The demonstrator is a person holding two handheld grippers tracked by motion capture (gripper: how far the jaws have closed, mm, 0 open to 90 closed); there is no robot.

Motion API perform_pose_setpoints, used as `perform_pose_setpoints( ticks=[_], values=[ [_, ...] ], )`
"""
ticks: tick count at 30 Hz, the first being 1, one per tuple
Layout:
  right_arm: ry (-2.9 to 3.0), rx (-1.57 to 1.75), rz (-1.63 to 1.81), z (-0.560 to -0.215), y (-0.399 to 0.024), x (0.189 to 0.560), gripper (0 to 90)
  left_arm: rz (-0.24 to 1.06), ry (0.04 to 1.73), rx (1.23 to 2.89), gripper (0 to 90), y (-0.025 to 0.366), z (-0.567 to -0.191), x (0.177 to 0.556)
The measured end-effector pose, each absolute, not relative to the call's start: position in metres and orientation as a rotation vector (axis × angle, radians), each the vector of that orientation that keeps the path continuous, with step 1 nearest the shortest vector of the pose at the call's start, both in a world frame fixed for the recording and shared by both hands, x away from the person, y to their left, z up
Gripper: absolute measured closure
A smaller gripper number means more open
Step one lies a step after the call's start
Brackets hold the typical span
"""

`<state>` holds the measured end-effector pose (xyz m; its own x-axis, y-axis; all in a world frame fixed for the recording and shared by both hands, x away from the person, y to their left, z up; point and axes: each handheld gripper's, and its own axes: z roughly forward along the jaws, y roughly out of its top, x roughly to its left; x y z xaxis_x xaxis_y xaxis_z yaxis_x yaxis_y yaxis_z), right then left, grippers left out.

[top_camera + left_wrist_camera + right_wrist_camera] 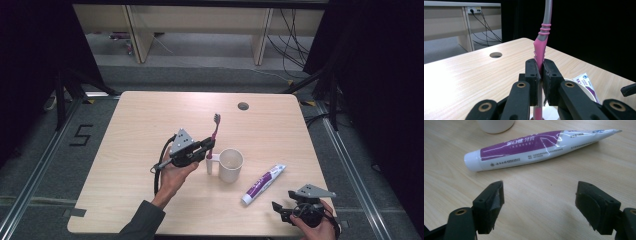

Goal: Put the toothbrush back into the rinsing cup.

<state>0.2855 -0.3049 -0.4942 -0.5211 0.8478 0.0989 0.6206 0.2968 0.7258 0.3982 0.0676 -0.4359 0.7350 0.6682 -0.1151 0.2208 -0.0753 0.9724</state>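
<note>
Dark curtains both sides, pale wood desk (140,130) in the middle w/ a cable hole near the far edge. Left gripper (205,148) has its fingers (533,72) clamped tight on the pink toothbrush (214,134), gripping low on the handle so the brush stands upright, bristles up, tail hanging down by the mug's handle. Probably held that way so it can drop straight into the white mug (231,165), which sits just right of the fingers, rim open, looks empty.

Right gripper (283,209) waits near the desk's front edge, fingers (489,202) spread wide, nothing betw. them. Toothpaste tube (536,147) lies flat just beyond them, cap end nearer – likely the next pick, approx lined up for a grab across its body.

Count: 1 toothbrush, 1 mug, 1 tube, 2 grippers.
</note>
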Motion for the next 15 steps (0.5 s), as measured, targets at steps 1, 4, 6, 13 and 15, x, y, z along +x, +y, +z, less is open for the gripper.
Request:
perform_pose_setpoints(
  ticks=[1,4,6,13,15],
  values=[
    [2.261,1.332,1.055,-0.494,-0.305,0.285,24.0,0.432,0.723,1.647,82.5,0.068,-0.437,0.398],
    [2.266,1.330,1.055,-0.494,-0.305,0.285,24.0,0.433,0.721,1.657,82.5,0.068,-0.439,0.399],
    [2.265,1.331,1.057,-0.494,-0.305,0.285,24.0,0.430,0.722,1.659,82.4,0.069,-0.441,0.398],
    [2.262,1.334,1.056,-0.494,-0.305,0.285,24.0,0.416,0.722,1.690,82.2,0.073,-0.449,0.394],
    [2.264,1.334,1.058,-0.494,-0.305,0.285,24.0,0.411,0.729,1.708,82.1,0.074,-0.453,0.393]
  ],
)
